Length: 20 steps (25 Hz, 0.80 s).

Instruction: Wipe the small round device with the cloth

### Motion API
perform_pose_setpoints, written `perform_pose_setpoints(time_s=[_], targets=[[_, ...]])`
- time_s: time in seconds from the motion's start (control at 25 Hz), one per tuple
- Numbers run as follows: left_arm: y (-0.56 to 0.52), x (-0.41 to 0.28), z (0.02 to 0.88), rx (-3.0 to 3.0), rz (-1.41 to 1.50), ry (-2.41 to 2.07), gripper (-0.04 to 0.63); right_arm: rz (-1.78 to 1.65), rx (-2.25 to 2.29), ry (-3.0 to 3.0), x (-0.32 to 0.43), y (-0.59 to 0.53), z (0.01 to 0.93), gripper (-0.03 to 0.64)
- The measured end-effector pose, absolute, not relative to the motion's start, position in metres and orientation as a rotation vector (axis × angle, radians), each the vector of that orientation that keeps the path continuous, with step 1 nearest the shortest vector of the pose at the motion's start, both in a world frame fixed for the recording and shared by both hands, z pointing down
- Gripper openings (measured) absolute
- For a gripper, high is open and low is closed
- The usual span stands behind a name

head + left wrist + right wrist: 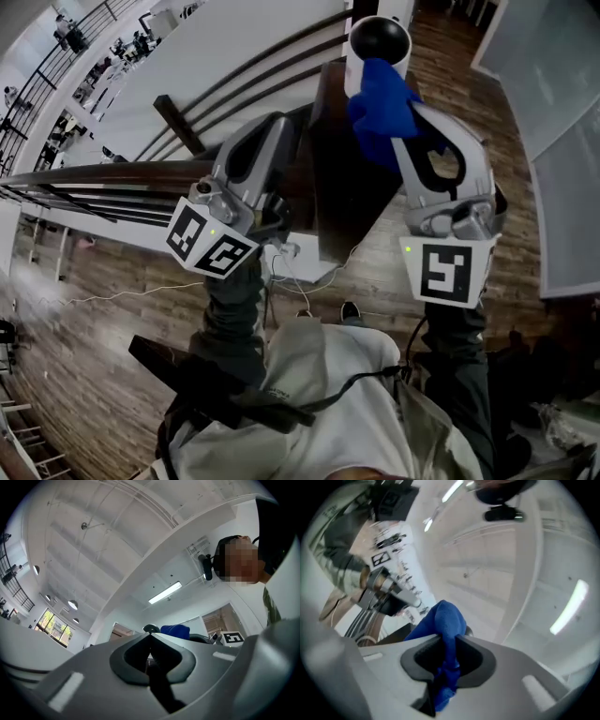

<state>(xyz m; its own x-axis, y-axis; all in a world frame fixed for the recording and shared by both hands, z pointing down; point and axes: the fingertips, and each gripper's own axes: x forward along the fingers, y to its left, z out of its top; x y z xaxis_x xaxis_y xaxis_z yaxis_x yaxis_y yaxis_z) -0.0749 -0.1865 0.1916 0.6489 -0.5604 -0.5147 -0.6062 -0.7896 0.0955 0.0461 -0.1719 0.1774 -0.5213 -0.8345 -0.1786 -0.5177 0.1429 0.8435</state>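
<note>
The small round device [378, 42], white with a black dome, sits on top of a dark post at the top of the head view. A blue cloth [382, 111] is bunched just below it and touches its lower edge. My right gripper [397, 120] is shut on that cloth. In the right gripper view the cloth [446, 618] runs up between the closed jaws of the right gripper [449, 638]. My left gripper [284, 127] is shut and empty, left of the post. In its own view the left gripper [151, 638] points at the device's dome [151, 628] and the cloth [176, 630].
The dark wooden post [342, 187] stands between the two grippers. A dark handrail [94, 173] runs off to the left. White cables [291, 272] lie on the wooden floor [112, 328] below. The person's torso [319, 403] fills the bottom.
</note>
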Motion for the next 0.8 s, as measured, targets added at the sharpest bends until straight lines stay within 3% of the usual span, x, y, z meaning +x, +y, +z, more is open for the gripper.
perform_pose_setpoints(time_s=[0.24, 0.8], targets=[[-0.180, -0.063, 0.198, -2.817, 0.838, 0.970, 0.000, -1.096, 1.602, -2.559, 0.082, -0.141, 0.158, 0.077], [-0.163, -0.061, 0.224, -2.856, 0.878, 1.024, 0.000, -0.887, 1.635, -2.639, 0.084, -0.138, 0.208, 0.077]])
